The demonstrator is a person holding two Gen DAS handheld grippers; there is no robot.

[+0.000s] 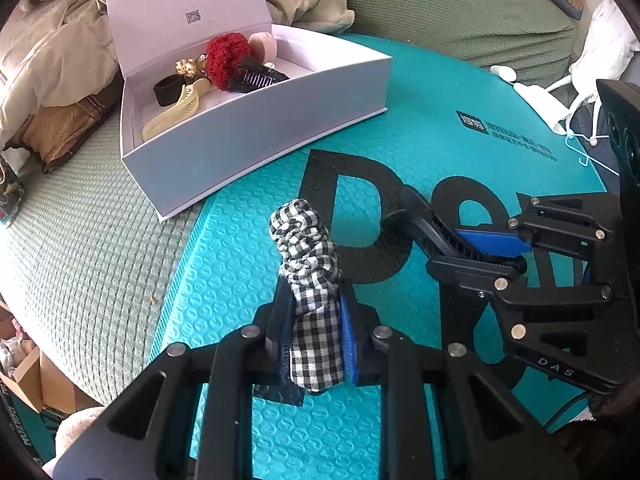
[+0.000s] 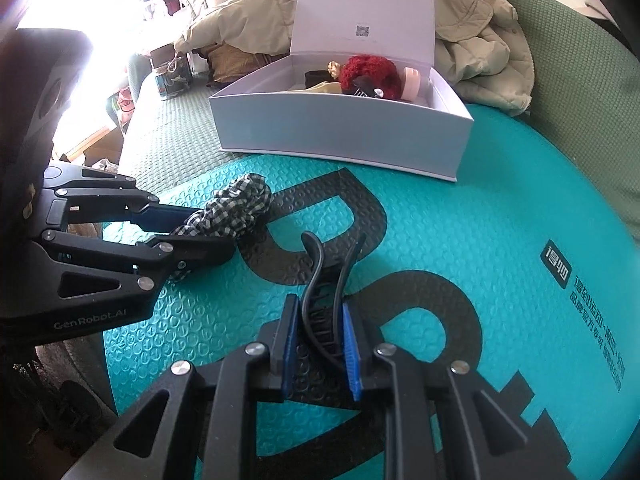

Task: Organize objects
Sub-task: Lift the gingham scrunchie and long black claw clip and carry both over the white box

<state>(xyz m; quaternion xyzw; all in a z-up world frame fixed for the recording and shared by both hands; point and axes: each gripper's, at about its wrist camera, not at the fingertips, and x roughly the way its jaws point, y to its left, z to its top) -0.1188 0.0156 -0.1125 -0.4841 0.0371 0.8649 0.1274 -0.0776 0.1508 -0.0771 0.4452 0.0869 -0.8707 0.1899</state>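
Note:
My left gripper [image 1: 314, 316] is shut on a black-and-white checked scrunchie [image 1: 308, 256], which sticks out past the blue pads above the teal mat [image 1: 248, 280]. In the right wrist view the same scrunchie [image 2: 236, 208] shows in the left gripper [image 2: 208, 236] at the left. My right gripper [image 2: 320, 332] is shut on a black hair claw clip [image 2: 326, 288] just over the mat [image 2: 500, 216]; from the left wrist view the right gripper [image 1: 452, 244] holds the clip [image 1: 420, 216] at the right. An open white box [image 1: 256, 120] [image 2: 344, 124] lies beyond, holding a red scrunchie [image 1: 228, 56], clips and hair ties.
The box's lid [image 1: 184, 4] stands upright at its far side. Beige jackets [image 1: 48, 40] and a green cushion [image 1: 460, 12] lie behind the box. A white hanger [image 1: 576, 120] lies at the mat's right edge. A small jar [image 2: 172, 76] stands left of the box.

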